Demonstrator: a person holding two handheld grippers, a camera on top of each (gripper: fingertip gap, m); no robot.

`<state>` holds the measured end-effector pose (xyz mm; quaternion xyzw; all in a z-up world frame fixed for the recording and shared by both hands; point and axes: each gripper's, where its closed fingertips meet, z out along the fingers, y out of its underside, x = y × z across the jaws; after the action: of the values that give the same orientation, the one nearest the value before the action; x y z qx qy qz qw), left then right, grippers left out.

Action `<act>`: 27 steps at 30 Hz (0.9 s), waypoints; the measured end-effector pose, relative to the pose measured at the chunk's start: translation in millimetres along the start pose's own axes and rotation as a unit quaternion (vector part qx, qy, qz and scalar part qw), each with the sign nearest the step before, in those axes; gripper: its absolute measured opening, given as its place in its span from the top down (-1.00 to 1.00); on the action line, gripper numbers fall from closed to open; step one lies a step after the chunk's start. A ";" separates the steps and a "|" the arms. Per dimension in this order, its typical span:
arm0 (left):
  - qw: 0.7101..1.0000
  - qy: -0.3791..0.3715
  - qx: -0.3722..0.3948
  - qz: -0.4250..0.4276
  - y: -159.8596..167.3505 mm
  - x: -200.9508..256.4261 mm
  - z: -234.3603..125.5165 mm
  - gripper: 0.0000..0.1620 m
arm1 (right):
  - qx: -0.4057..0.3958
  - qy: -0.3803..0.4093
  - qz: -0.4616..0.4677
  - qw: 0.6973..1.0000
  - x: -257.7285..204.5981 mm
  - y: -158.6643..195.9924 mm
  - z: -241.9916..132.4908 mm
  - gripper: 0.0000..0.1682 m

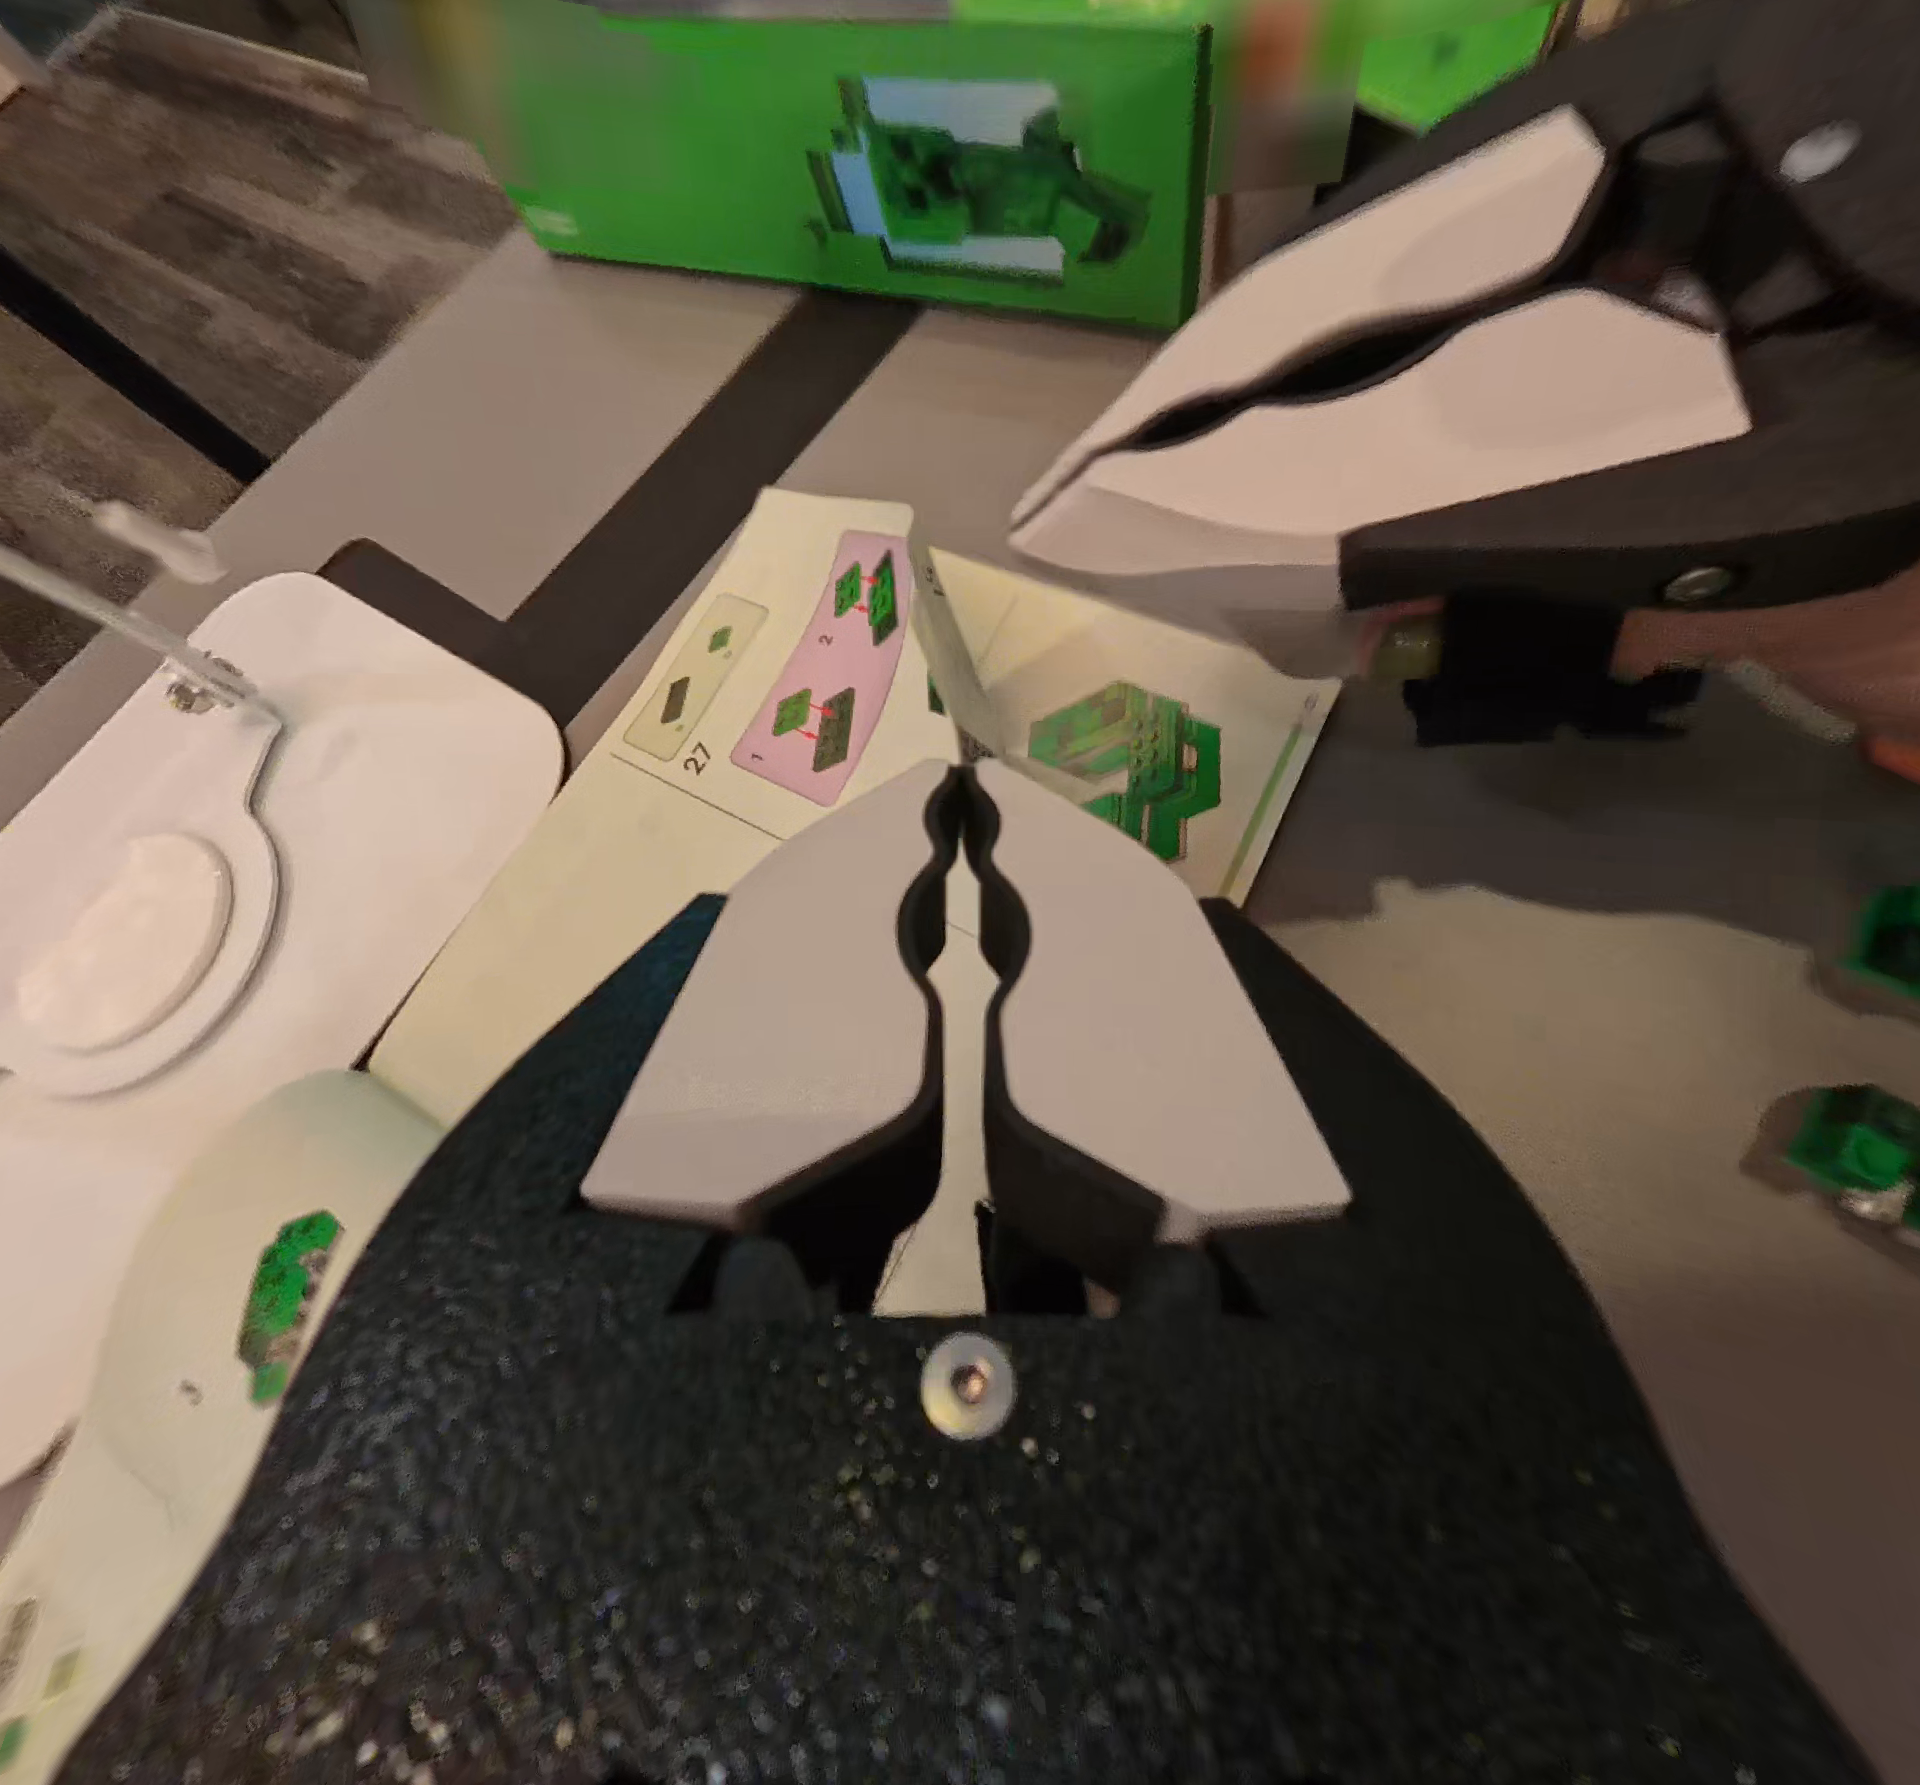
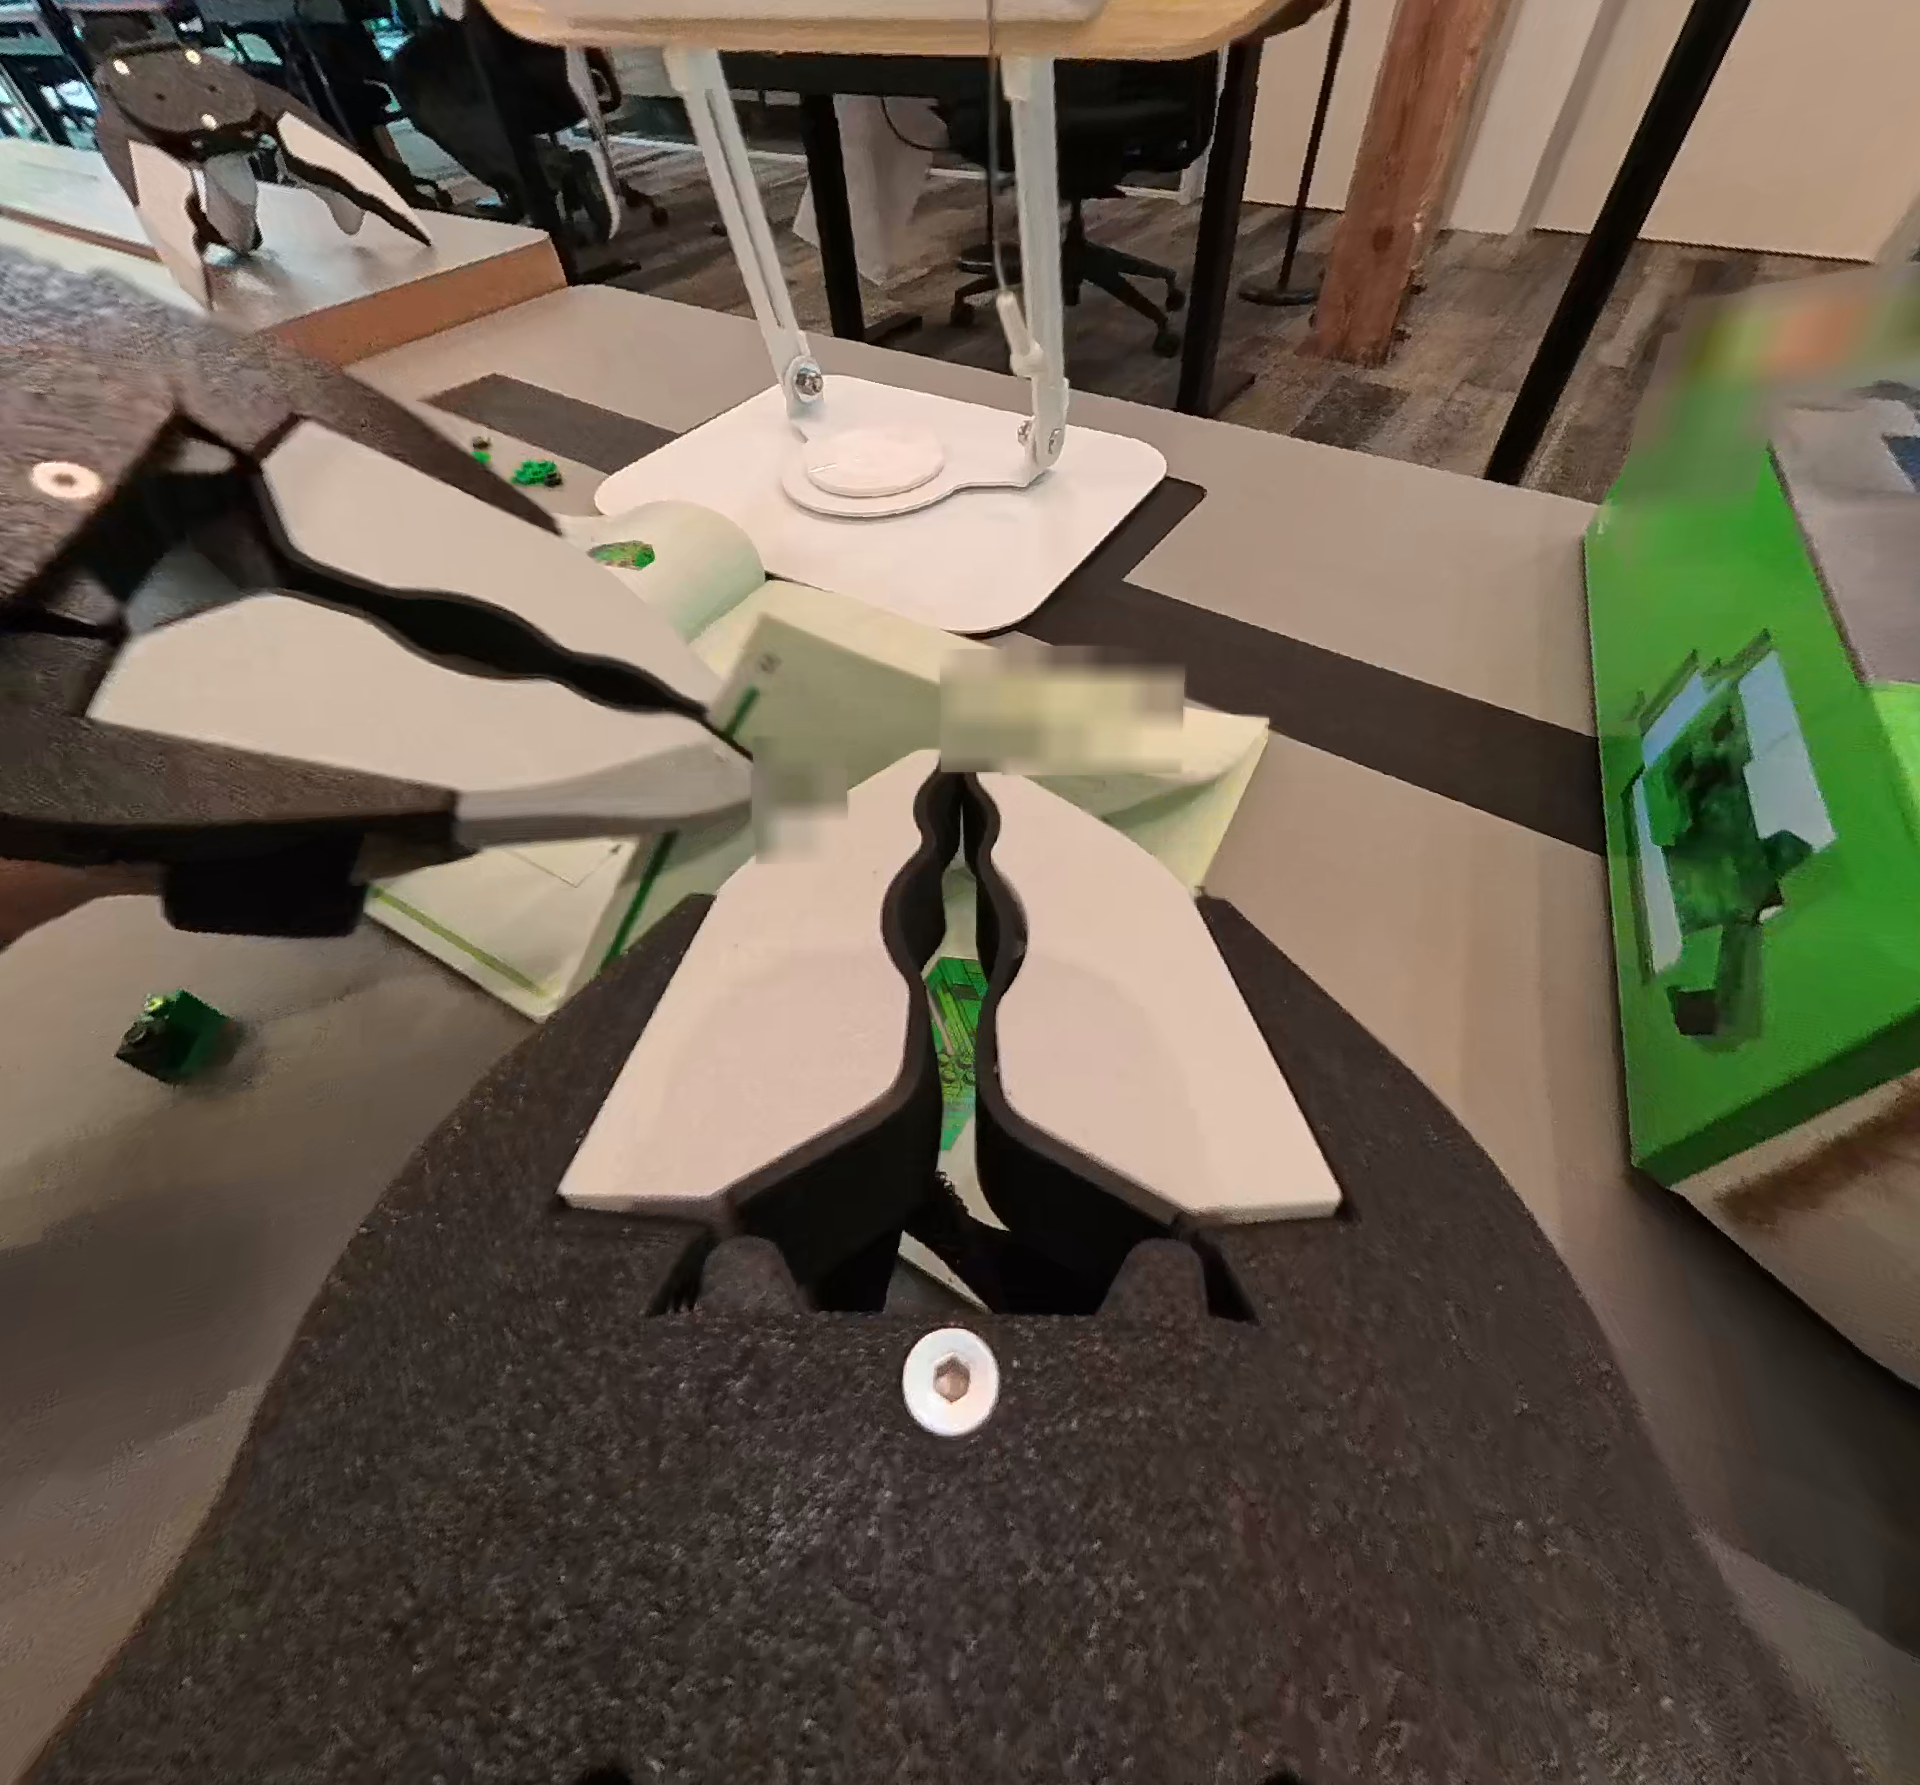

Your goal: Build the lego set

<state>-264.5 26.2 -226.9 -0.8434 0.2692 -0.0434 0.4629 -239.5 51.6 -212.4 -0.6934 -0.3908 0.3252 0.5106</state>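
We see the left gripper (image 1: 961, 779) low in the centre of the left wrist view, its white fingers pressed together at the tips on the edge of a lifted page (image 1: 961, 686) of the instruction booklet (image 1: 727, 696). The page stands on edge, running up and slightly left from the fingertips. The booklet lies open on the grey table (image 1: 436, 447), filling the middle of the frame, and its left-hand pages curl up at the lower left.

The right gripper (image 1: 1023, 520) comes in from the upper right of that view, tips meeting just above the booklet's right-hand page. In the right wrist view, the right gripper (image 2: 961, 785) has its fingertips closed at the frame's centre, against the raised paper; whether it is actually pinching the sheet we cannot tell, since a blurred patch covers that spot. The left gripper (image 2: 727, 748) reaches in from the left there, clamped on the corner of the same page.

A green lego box (image 1: 883, 166) stands at the top centre behind the booklet. Loose green lego bricks (image 1: 1860, 1153) lie at the right edge, and one green brick (image 2: 171, 1034) sits at the left of the right wrist view. A white lamp stand (image 2: 935, 488) rests on the table beyond the booklet, upper centre.
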 end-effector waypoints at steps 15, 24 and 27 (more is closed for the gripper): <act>0.972 -0.006 0.233 -0.008 -3.9 14.9 -78.1 1.00 | 0.068 -0.334 0.401 0.850 -51.4 -37.5 -14.5 0.36; 0.963 -0.138 0.083 0.218 1.8 36.9 -34.9 1.00 | -0.005 -0.272 0.382 0.883 -40.9 -39.9 -28.2 0.31; 0.948 -0.158 0.052 0.271 2.9 42.1 -24.7 1.00 | -0.055 -0.219 0.356 0.907 -28.7 -26.1 -26.9 0.31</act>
<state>-237.9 -14.6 -222.6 -0.7095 0.4080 0.2034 0.5373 -236.0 18.9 -178.6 -0.7246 -0.2374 0.6070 0.2239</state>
